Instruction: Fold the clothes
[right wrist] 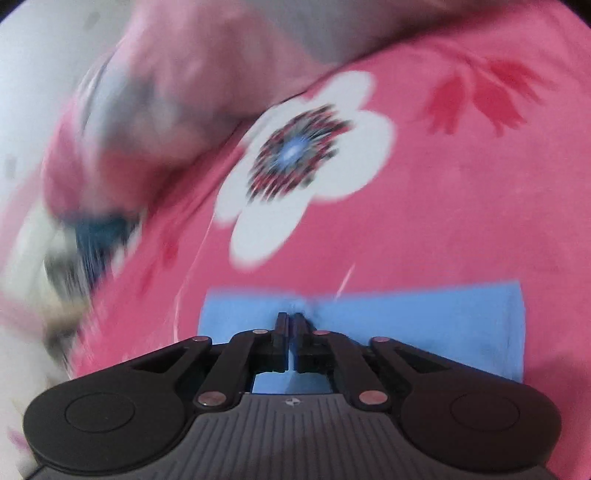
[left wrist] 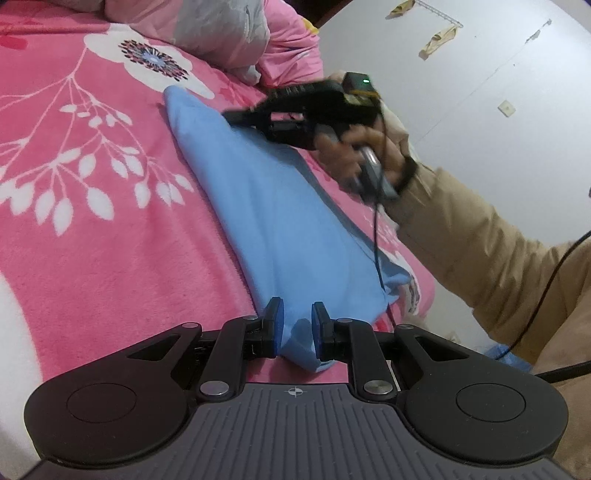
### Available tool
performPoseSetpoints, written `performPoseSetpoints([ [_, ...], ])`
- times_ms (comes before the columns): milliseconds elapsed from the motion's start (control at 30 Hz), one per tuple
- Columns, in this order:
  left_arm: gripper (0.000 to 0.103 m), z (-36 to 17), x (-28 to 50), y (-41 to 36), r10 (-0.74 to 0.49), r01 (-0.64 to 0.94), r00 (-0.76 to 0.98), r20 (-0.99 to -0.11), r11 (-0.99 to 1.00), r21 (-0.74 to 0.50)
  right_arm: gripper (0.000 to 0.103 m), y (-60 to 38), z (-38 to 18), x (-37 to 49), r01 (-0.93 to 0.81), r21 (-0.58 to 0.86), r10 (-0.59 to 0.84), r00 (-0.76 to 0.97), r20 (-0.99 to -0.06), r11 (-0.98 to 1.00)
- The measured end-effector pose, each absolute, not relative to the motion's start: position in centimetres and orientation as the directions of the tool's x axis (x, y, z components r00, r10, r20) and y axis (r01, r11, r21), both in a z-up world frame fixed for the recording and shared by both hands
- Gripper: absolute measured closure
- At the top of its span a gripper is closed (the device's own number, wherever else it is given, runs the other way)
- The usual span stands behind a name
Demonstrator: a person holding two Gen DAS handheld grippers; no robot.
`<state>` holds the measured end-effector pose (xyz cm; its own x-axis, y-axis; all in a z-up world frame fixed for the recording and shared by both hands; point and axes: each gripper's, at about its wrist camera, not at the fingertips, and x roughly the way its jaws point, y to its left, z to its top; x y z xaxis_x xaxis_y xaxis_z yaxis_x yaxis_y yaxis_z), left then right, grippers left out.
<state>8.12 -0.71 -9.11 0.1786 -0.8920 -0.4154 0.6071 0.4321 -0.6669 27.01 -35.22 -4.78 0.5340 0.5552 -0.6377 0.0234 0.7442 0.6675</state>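
A light blue garment [left wrist: 269, 206] lies folded into a long strip on the pink flowered blanket [left wrist: 92, 221]. My left gripper [left wrist: 297, 317] is at its near end, pads pressed on a bunched fold of the blue cloth. In the same view a hand in a tan sleeve [left wrist: 480, 251] holds my right gripper [left wrist: 236, 117] at the strip's far end. In the blurred right wrist view, the right gripper [right wrist: 291, 318] is shut on a pinched fold of the blue garment [right wrist: 424, 317], which spreads flat to either side.
A heap of pink and grey bedding [left wrist: 221, 33] lies at the head of the bed. A white wall [left wrist: 480, 74] and the bed's edge are on the right. A black cable [left wrist: 376, 236] hangs from the right gripper across the cloth.
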Motion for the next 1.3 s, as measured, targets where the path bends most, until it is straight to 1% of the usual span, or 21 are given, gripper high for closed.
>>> performPoseSetpoints([
  [133,0.086,-9.4,8.3,-0.7,-0.900,0.605,0.169,-0.403,0.417,-0.678,0.100,-35.1,-1.7,25.5,-0.049,0.661,0.566,0.566,-0.600,0.749],
  [200,0.086,-9.5,8.4,-0.8,-0.903,0.604,0.164,-0.396,0.409,-0.684,0.100,-33.2,-0.6,24.3,-0.130,0.673,0.632,0.504,-0.588,0.729],
  [300,0.086,-9.6,8.5,-0.8,-0.904,0.603,0.165,-0.396,0.409,-0.685,0.095,-29.0,-1.9,25.2,-0.201,0.703,0.721,0.348,-0.600,0.682],
  [333,0.086,-9.5,8.4,-0.9,-0.901,0.603,0.169,-0.399,0.414,-0.681,0.095,-27.6,-2.7,25.8,-0.212,0.717,0.742,0.299,-0.600,0.664],
  [433,0.086,-9.3,8.2,-0.8,-0.897,0.604,0.177,-0.405,0.424,-0.674,0.096,-25.3,-4.8,28.3,-0.200,0.673,0.699,0.289,-0.653,0.712],
  [500,0.086,-9.3,8.0,-0.7,-0.896,0.605,0.179,-0.406,0.426,-0.673,0.100,-26.5,-5.6,30.0,-0.122,0.702,0.695,0.340,-0.634,0.701],
  [567,0.086,-9.2,7.9,-0.6,-0.896,0.605,0.180,-0.406,0.427,-0.672,0.095,-28.7,-5.2,30.5,-0.048,0.728,0.677,0.416,-0.607,0.684],
  [633,0.086,-9.2,8.0,-0.6,-0.898,0.606,0.175,-0.403,0.421,-0.675,0.095,-31.0,-3.8,29.7,-0.027,0.719,0.634,0.496,-0.593,0.694],
  [667,0.086,-9.3,8.1,-0.5,-0.900,0.605,0.171,-0.400,0.417,-0.678,0.095,-32.2,-3.1,28.8,-0.026,0.735,0.640,0.512,-0.573,0.678],
  [733,0.086,-9.5,8.3,-0.2,-0.904,0.604,0.162,-0.395,0.408,-0.685,0.094,-34.1,-2.0,26.3,-0.056,0.747,0.659,0.517,-0.546,0.663],
  [767,0.086,-9.5,8.4,-0.1,-0.906,0.603,0.158,-0.392,0.403,-0.688,0.094,-34.9,-1.7,25.1,-0.070,0.743,0.664,0.509,-0.547,0.666],
  [833,0.086,-9.5,8.6,0.0,-0.906,0.604,0.153,-0.394,0.401,-0.689,0.090,-36.2,-2.2,23.3,-0.063,0.731,0.667,0.469,-0.579,0.679],
  [867,0.086,-9.4,8.6,0.0,-0.905,0.605,0.153,-0.397,0.403,-0.687,0.090,-36.8,-2.6,22.5,-0.057,0.725,0.667,0.448,-0.596,0.686],
  [933,0.086,-9.1,8.6,0.2,-0.901,0.604,0.157,-0.405,0.412,-0.682,0.091,-38.5,-4.1,22.3,0.007,0.698,0.621,0.450,-0.642,0.716],
  [1000,0.086,-9.0,8.5,0.4,-0.895,0.600,0.164,-0.414,0.424,-0.679,0.096,-41.6,-5.2,22.4,0.112,0.729,0.574,0.540,-0.615,0.676],
  [1067,0.086,-8.9,8.4,0.1,-0.888,0.596,0.172,-0.426,0.438,-0.673,0.094,-44.8,-6.2,22.5,0.210,0.766,0.514,0.632,-0.580,0.608],
  [1100,0.086,-8.8,8.4,0.1,-0.885,0.595,0.175,-0.431,0.444,-0.670,0.093,-45.9,-5.9,22.0,0.227,0.775,0.485,0.667,-0.565,0.590],
  [1133,0.086,-8.7,8.3,0.0,-0.882,0.593,0.177,-0.436,0.449,-0.669,0.092,-46.9,-5.3,21.1,0.234,0.781,0.458,0.699,-0.549,0.579],
  [1167,0.086,-8.6,8.3,0.0,-0.880,0.591,0.178,-0.441,0.454,-0.667,0.092,-47.1,-4.5,19.8,0.208,0.796,0.471,0.711,-0.522,0.569],
  [1233,0.086,-8.5,8.4,-0.2,-0.874,0.591,0.181,-0.451,0.463,-0.660,0.092,-47.0,-2.8,16.7,0.130,0.828,0.523,0.719,-0.458,0.546],
  [1300,0.086,-8.4,8.4,-0.4,-0.868,0.589,0.185,-0.460,0.473,-0.656,0.091,-45.6,-1.3,13.9,0.051,0.830,0.579,0.693,-0.430,0.555],
])
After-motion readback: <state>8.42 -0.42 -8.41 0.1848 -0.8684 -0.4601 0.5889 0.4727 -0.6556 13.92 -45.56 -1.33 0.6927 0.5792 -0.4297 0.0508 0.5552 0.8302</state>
